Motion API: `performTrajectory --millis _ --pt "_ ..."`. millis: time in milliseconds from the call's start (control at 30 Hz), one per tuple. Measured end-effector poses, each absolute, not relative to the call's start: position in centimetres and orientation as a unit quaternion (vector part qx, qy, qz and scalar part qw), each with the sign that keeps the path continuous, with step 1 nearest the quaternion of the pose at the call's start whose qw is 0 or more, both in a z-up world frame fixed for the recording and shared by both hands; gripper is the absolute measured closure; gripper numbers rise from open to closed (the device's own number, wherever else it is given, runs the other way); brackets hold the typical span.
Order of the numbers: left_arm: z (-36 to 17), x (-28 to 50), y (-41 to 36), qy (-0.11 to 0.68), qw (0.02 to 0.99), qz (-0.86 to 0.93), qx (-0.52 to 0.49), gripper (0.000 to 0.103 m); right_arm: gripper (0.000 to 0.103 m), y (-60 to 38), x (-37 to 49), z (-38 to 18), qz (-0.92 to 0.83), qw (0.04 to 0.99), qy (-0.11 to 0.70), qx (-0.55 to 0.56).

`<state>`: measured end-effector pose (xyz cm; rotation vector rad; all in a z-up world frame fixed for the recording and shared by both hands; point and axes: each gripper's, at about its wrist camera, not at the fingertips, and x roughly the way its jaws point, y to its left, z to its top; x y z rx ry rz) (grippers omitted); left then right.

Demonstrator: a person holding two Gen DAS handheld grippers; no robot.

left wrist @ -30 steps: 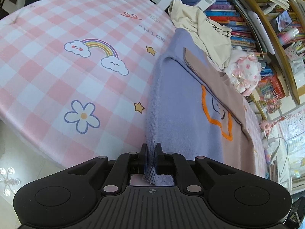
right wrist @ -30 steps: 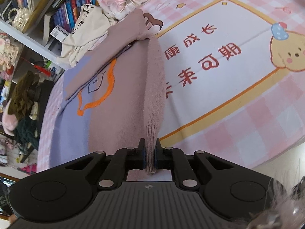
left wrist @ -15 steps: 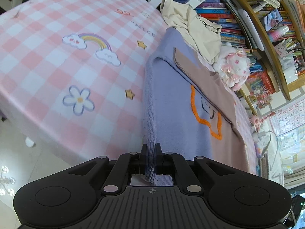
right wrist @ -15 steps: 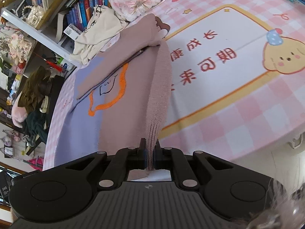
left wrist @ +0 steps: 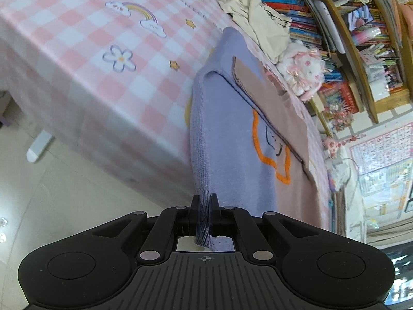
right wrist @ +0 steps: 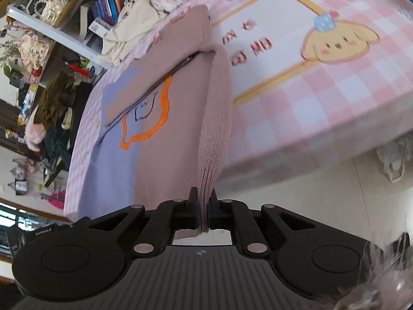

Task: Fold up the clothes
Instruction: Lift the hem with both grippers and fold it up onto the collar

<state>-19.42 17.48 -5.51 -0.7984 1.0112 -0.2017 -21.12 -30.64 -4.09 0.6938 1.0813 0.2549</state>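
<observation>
A knitted sweater [left wrist: 232, 139], half lilac and half dusty pink with an orange outlined figure, lies on the pink checked table cover [left wrist: 85, 59] and hangs over its near edge. My left gripper [left wrist: 205, 201] is shut on the lilac hem corner. My right gripper [right wrist: 204, 197] is shut on the pink hem corner of the same sweater [right wrist: 165, 134]. Both corners are held off the table, beyond its edge, with the fabric stretched taut towards me. A pink sleeve lies folded across the chest.
A cream garment [left wrist: 255, 18] and a pink plush toy [left wrist: 302, 69] lie at the table's far side against a full bookshelf [left wrist: 335, 25]. The floor [left wrist: 51, 193] shows below the table edge. Dark clothes [right wrist: 54, 108] hang at left in the right wrist view.
Both grippers have pulled back and away from the table with the hem corners, dragging the sweater towards the near edge. The table edge and floor now show in both views.
</observation>
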Motion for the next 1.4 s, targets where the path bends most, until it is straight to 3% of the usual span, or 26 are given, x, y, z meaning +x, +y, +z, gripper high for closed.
performTrajectory --millis 233,700,1000,1400 --pt "-5.6 -21.5 17.0 0.454 0.788 -0.086 -0.406 0.099 0.096 -32.6 -21.7 -4.4 0.144 0.763 0.521 0.354" --pt "0.5 -12.1 16.7 0.265 0.801 -0.119 -0.523 0.1 0.096 -35.5 -11.5 2.1 0.187 0.784 0.348 0.479" --pt "0.4 -3.3 17.0 0.282 0.804 -0.133 -0.506 0.099 0.096 -34.9 -2.7 2.9 0.148 0.801 0.334 0.475" --pt "-2.7 5.2 16.4 0.375 0.802 -0.107 -0.453 0.099 0.096 -33.8 4.7 -1.7 0.082 0.798 0.38 0.461"
